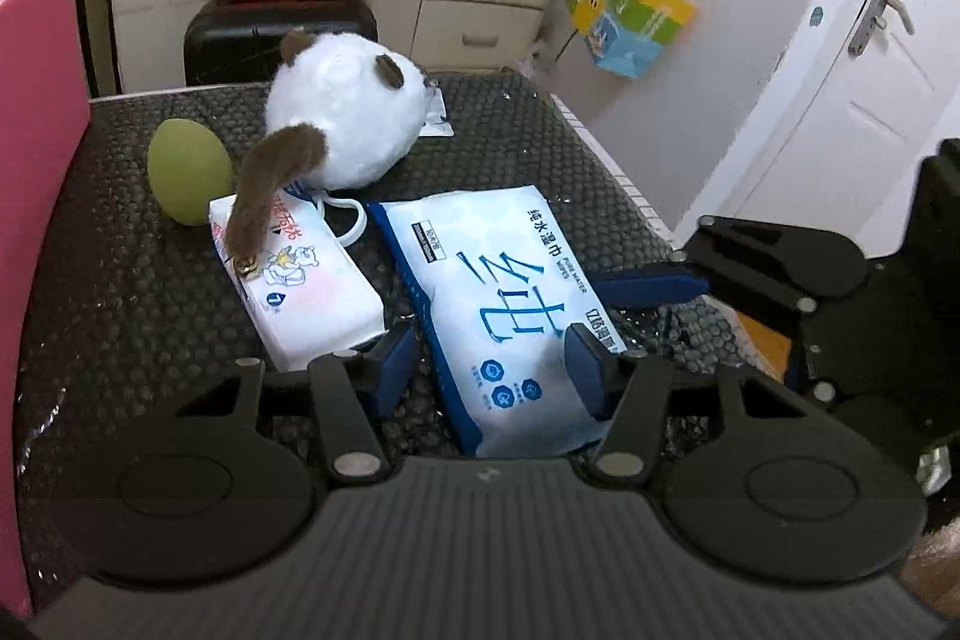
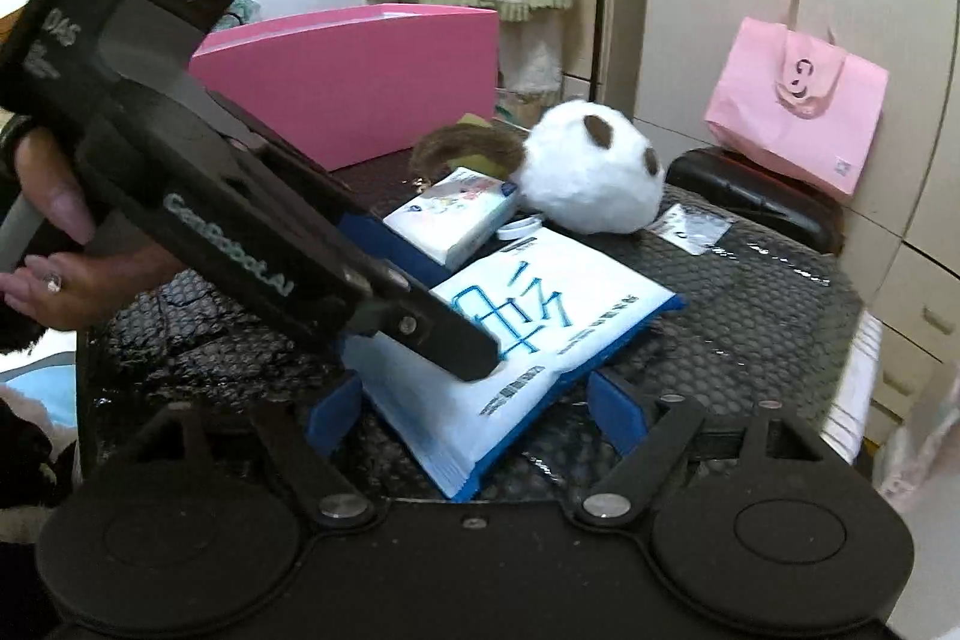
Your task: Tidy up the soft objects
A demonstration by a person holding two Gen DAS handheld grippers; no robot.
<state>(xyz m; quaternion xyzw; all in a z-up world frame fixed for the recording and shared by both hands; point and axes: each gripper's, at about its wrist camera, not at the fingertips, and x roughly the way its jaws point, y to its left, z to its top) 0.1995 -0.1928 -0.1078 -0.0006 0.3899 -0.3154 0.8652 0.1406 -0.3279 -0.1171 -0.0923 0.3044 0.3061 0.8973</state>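
Wipes pack (image 1: pixel 498 304) lies lengthwise between left claw (image 1: pixel 489 370) pads, not squeezed yet; right claw (image 2: pixel 474 415) spread wide straddles its near corner, equally close.

Two wrist fisheyes, angled down, close; both share wipes pack (image 1: pixel 504 304)

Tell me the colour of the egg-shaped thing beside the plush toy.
Olive green. The egg-shaped thing shows best in the left wrist view, left of the plush toy.
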